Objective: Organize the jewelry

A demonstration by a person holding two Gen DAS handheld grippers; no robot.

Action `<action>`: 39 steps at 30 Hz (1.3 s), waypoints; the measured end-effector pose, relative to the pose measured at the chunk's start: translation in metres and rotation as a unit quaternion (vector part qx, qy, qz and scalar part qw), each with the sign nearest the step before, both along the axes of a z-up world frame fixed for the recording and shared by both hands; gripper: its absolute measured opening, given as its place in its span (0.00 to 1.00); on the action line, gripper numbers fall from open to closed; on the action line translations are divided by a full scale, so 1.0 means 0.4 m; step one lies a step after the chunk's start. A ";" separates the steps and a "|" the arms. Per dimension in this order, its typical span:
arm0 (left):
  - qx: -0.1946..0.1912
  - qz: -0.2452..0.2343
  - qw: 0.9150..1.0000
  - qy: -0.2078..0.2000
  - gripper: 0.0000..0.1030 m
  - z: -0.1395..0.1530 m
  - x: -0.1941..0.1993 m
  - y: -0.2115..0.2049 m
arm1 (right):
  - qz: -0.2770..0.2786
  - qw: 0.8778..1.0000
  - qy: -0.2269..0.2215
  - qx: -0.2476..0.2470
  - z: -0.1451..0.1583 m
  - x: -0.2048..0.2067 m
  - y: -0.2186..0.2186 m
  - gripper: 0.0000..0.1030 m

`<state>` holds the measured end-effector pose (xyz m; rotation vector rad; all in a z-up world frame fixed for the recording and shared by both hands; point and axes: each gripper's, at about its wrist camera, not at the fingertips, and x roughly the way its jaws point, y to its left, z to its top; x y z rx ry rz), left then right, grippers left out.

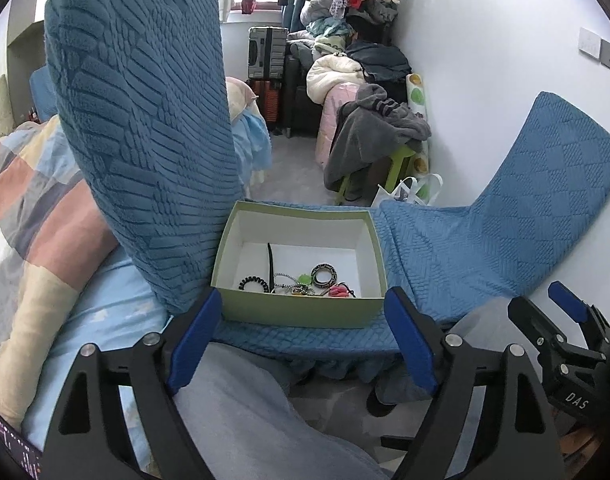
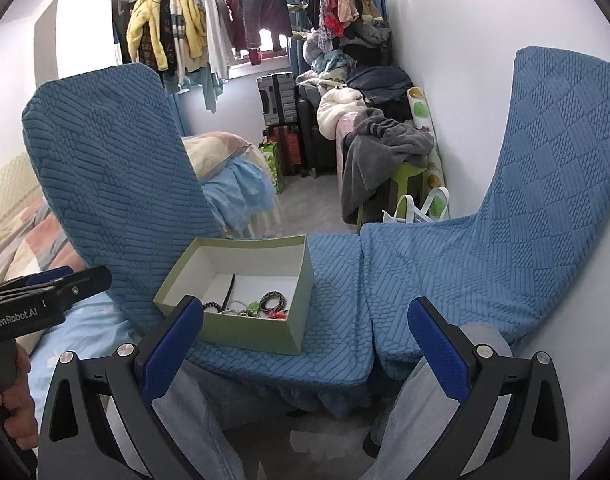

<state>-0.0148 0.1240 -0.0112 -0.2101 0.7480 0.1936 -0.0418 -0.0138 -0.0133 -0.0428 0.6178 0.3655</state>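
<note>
A pale green open box (image 1: 297, 311) (image 2: 261, 330) with a white inside sits on a blue-covered chair seat (image 1: 445, 256) (image 2: 337, 292). In it lie a black coil hair tie (image 1: 254, 283), a patterned bangle (image 1: 323, 274) (image 2: 274, 301), a beaded chain (image 1: 295, 289), a pink piece (image 1: 337, 292) and a black stick (image 1: 270, 260). My left gripper (image 1: 305, 340) is open and empty just in front of the box. My right gripper (image 2: 305, 344) is open and empty, to the right of and behind the box. The right gripper also shows in the left wrist view (image 1: 545, 312).
A blue chair back (image 1: 141, 120) (image 2: 117, 184) rises left of the box, another (image 1: 545, 184) (image 2: 545, 184) to the right. A bed with a patchwork quilt (image 1: 33, 208) lies left. Clothes piles, suitcases (image 1: 267, 56) and a green stool (image 1: 397, 168) stand behind. My legs in grey trousers (image 1: 245, 412) are below.
</note>
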 end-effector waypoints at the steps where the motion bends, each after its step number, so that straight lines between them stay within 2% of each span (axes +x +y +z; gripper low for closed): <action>1: 0.000 0.000 1.000 -0.001 0.81 0.001 -0.002 0.000 | -0.001 1.000 0.000 0.001 0.001 0.000 -0.001 1.00; 17: 0.011 0.017 1.000 0.011 0.82 -0.006 0.001 0.009 | -0.011 1.000 -0.004 0.000 0.006 0.007 -0.012 1.00; 23: 0.017 0.006 1.000 0.015 0.82 -0.007 0.003 0.005 | -0.010 1.000 -0.003 -0.001 0.009 0.010 -0.014 1.00; 39: 0.015 0.012 1.000 0.014 0.82 -0.003 0.002 0.007 | -0.016 1.000 -0.005 -0.005 0.007 0.009 -0.021 1.00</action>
